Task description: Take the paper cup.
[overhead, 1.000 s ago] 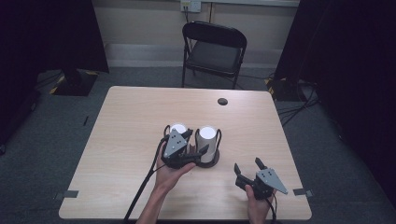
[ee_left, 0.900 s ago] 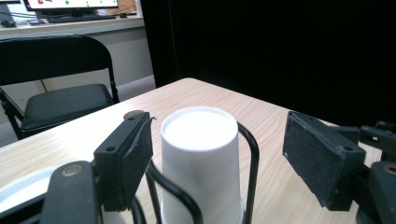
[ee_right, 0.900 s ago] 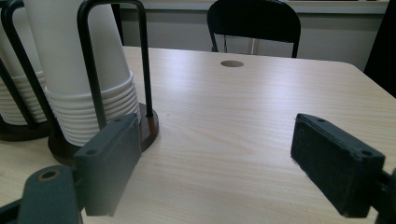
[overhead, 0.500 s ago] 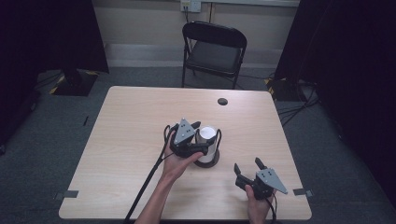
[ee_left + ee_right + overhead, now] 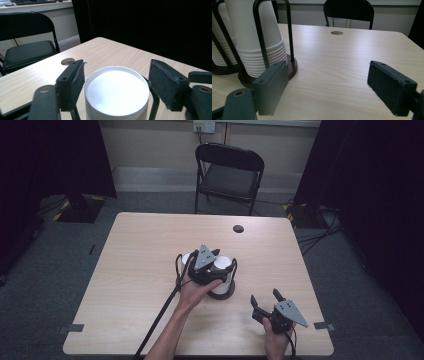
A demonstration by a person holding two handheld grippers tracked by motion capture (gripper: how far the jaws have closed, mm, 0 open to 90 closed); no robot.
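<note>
left gripper (image 5: 116, 86) spread wide, one jaw on each side of top white paper cup (image 5: 116, 93), not yet touching. cups stacked upside down in black wire holder (image 5: 270, 37) on round base, near middle of wooden table (image 5: 130, 270). right gripper (image 5: 265, 301) spread too, holding nothing, near front right table corner.

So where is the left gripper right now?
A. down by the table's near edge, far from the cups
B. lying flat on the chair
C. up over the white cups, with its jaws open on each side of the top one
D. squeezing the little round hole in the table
C: in the left gripper view the left gripper has a black jaw on either side of the white cup stack, with gaps showing, so it is open.
</note>
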